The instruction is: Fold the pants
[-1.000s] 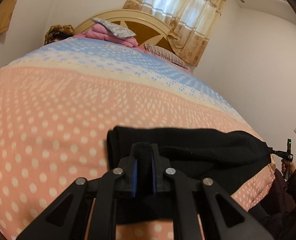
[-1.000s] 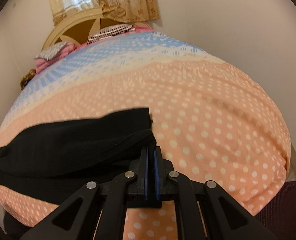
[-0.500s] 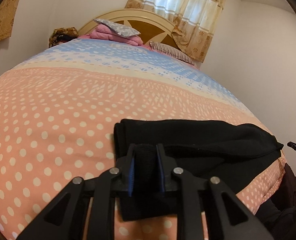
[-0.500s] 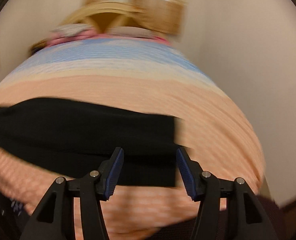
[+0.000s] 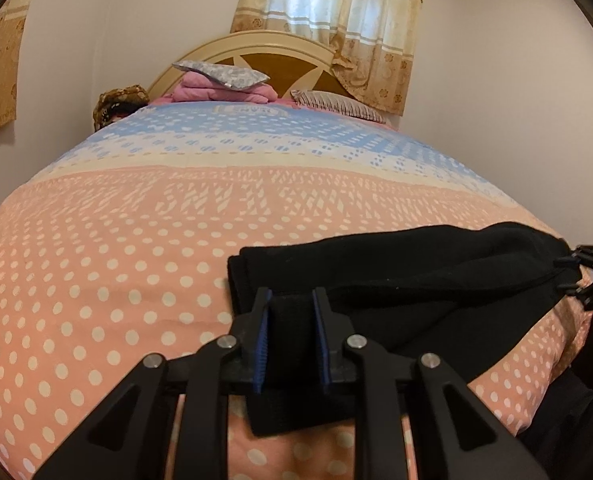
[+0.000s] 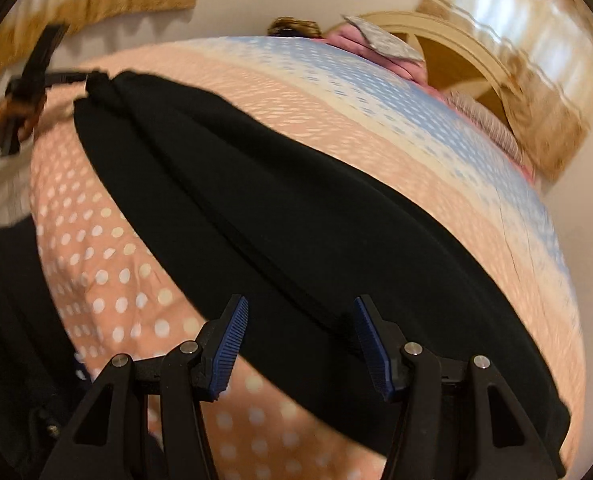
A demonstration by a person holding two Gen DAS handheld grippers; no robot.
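Note:
Black pants (image 5: 416, 280) lie folded lengthwise across the near part of a bed with a pink polka-dot cover (image 5: 116, 260). My left gripper (image 5: 292, 320) is shut on the near left corner of the pants, fabric pinched between its blue pads. In the right wrist view the pants (image 6: 296, 208) stretch from upper left to lower right. My right gripper (image 6: 300, 340) is open and empty, its fingers astride the pants' near edge. The left gripper (image 6: 92, 78) shows far off, holding the pants' end.
Pink folded bedding and a grey pillow (image 5: 224, 80) lie by the cream headboard (image 5: 256, 52). A striped pillow (image 5: 336, 104) lies beside them. Curtains (image 5: 336, 20) hang behind. The wall is close on the right. The person's dark clothing (image 6: 12, 320) is at the bed's near edge.
My right gripper let go of the pants, opened, and swung around to face along their length. My left gripper stayed shut on its corner and shifted slightly.

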